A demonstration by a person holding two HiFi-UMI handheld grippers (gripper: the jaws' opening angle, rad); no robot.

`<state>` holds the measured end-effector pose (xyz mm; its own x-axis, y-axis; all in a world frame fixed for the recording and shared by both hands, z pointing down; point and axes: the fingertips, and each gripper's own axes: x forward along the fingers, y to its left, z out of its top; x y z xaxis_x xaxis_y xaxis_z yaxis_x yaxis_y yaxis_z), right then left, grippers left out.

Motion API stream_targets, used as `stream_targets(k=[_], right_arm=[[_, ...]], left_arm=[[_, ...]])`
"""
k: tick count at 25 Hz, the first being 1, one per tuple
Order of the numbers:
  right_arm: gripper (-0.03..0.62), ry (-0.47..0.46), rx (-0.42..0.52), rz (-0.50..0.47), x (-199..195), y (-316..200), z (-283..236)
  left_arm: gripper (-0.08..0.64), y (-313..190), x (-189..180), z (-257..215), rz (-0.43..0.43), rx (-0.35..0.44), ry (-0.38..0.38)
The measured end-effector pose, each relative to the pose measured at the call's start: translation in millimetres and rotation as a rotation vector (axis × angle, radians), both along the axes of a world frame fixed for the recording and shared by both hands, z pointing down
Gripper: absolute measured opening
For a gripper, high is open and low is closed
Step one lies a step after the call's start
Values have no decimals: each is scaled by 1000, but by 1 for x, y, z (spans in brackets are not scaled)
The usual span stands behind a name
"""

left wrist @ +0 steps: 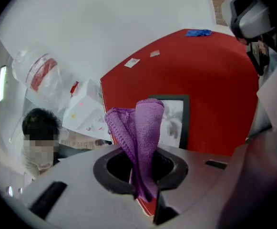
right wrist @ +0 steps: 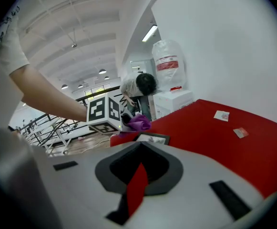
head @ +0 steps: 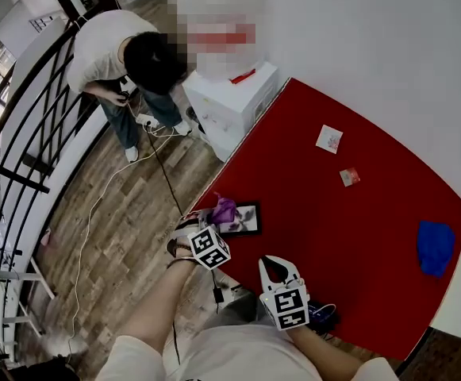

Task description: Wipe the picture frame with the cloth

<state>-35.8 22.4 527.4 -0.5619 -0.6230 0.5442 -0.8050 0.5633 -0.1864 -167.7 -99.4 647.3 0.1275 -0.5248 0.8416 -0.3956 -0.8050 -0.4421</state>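
Pinching a purple cloth [left wrist: 145,128], the left gripper [left wrist: 143,175] shows its grip only in its own view: the jaws press on a folded wad of ribbed microfibre that stands up out of them. The head view adds where that wad sits, over the left end of the frame [head: 243,218], which lies flat by the near edge of the red table [head: 357,236]; whether cloth meets frame cannot be told. The right gripper [right wrist: 137,185] has its jaws a narrow slit apart in its own view, with only red tabletop between them. It hovers at about 5 o'clock from the frame, well apart from it.

The frame is thin, black and rectangular around a pale picture. At 3 o'clock from it, by the far edge, lies a crumpled blue rag [head: 436,247]. At 1 o'clock lie 2 small cards [head: 329,138] – one white, one reddish.

Off the table at 12 o'clock stands a white box [head: 234,94] with a clear plastic bag [right wrist: 166,63] on top. At 11 o'clock a person [head: 123,50] bends over a wooden floor, where a white cable [head: 95,205] trails.
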Motion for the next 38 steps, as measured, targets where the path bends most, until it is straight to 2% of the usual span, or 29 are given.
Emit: stream_targets(k=[6, 11, 15, 19, 24, 27, 30, 34, 38], right_arm=[[3, 5, -38, -10, -2, 6, 13], [3, 11, -68, -9, 0, 7, 22], [3, 13, -69, -16, -4, 4, 23], [3, 6, -63, -30, -8, 5, 26], [3, 8, -59, -32, -10, 4, 26], [3, 10, -59, -34, -9, 6, 25], [3, 14, -58, -21, -3, 8, 28], [3, 9, -71, -8, 3, 11, 25], [3, 25, -81, 22, 15, 11, 29]], left_arm=[[61, -14, -1, 30, 43, -53, -59], [61, -10, 0, 37, 70, -38, -111], [61, 20, 3, 31, 133, -32, -163], [61, 64, 16, 28, 177, -70, -122], [61, 77, 14, 23, 203, -56, -162], [61, 60, 17, 16, 182, -44, -127], [61, 20, 17, 9, 129, -14, -99], [61, -26, 6, 9, 92, 45, -181], [60, -32, 8, 21, 119, 24, -230]])
